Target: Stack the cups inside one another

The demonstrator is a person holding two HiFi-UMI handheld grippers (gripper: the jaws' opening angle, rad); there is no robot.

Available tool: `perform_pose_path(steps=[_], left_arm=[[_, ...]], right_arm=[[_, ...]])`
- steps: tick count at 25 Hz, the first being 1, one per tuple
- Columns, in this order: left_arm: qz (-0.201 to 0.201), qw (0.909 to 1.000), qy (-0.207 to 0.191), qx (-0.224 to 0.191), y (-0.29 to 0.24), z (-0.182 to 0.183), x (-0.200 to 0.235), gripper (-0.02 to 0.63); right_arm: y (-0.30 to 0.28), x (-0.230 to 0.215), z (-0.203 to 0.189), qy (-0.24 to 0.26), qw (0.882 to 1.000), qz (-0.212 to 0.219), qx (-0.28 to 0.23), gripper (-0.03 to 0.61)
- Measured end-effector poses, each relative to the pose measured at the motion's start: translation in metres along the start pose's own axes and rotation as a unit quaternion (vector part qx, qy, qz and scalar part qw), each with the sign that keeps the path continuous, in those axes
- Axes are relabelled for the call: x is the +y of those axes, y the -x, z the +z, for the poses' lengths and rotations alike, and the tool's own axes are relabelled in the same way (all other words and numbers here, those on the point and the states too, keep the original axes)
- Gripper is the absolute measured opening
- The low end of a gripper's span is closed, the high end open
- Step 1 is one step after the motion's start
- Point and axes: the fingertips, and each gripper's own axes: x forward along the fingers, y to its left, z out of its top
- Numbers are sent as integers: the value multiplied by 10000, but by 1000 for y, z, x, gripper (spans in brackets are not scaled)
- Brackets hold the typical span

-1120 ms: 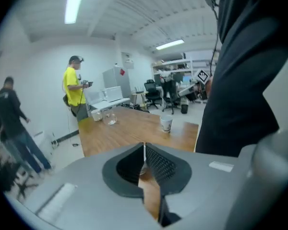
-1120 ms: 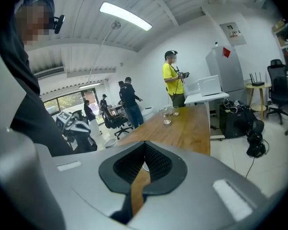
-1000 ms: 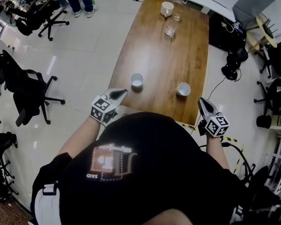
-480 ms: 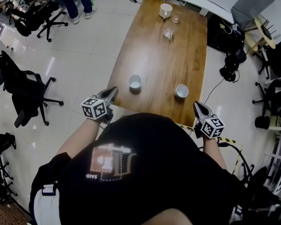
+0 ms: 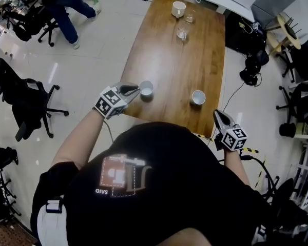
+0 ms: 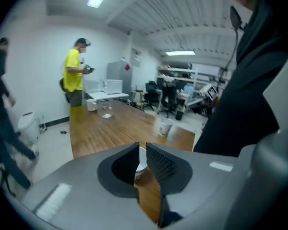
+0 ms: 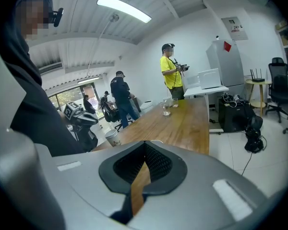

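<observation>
Two white cups stand near the front of the wooden table [image 5: 169,65]: the left cup [image 5: 147,88] and the right cup [image 5: 198,97]. My left gripper [image 5: 137,90] reaches in from the table's left edge, its tips just short of the left cup. In the left gripper view its jaws [image 6: 143,145] are opening, with a narrow gap. The left cup [image 6: 141,166] shows through that gap, beyond the tips, and the right cup [image 6: 165,127] stands farther off. My right gripper [image 5: 217,113] hangs off the table's front right corner. Its jaws [image 7: 145,142] are shut and empty.
At the far end stand a white mug [image 5: 178,8] and two clear glasses [image 5: 183,33]. Office chairs [image 5: 31,99] stand on the floor to the left and cables and gear [image 5: 254,65] lie to the right. People [image 6: 75,75] stand beyond the far end.
My left gripper has swung from beside the table's front left corner up to the left cup and rolled a little. The right gripper has stayed put. A person at the far left has walked.
</observation>
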Motion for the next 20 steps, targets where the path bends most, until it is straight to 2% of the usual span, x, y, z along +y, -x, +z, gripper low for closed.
perform_pose_path(steps=[1, 2, 3, 6, 8, 10, 11, 15, 17, 20], left_arm=[[-226, 9979, -481, 367, -8, 0, -5, 44], [-433, 9917, -957, 737, -15, -3, -10, 87], [-615, 9817, -1434, 1091, -22, -8, -14, 106], [-1008, 9366, -2737, 1941, -36, -30, -23, 117], [-1180, 9059, -3323, 2344, -43, -45, -26, 117], [-1281, 8805, -3719, 2647, -51, -59, -25, 117], [-1308, 8707, -3861, 2751, -55, -65, -25, 117], [-1331, 8413, -4291, 3004, -69, -78, -26, 101], [-1323, 8295, -4463, 3085, -73, -81, -25, 53], [-1388, 8227, -4549, 3112, -75, -79, -27, 16]], right_arm=[[2, -1, -2, -9, 10000, -22, -2, 14], [4, -1, -3, -18, 10000, -41, 2, 14], [5, -1, -5, -27, 10000, -59, 10, 14], [10, 1, -12, -68, 9999, -120, 28, 14], [15, 0, -16, -111, 9998, -172, 30, 14], [20, -1, -20, -162, 9996, -230, 33, 14], [22, -2, -23, -187, 9995, -261, 35, 14], [30, -6, -31, -273, 9990, -362, 21, 14], [33, -6, -33, -305, 9988, -391, 8, 14], [37, -7, -37, -360, 9984, -426, -22, 14]])
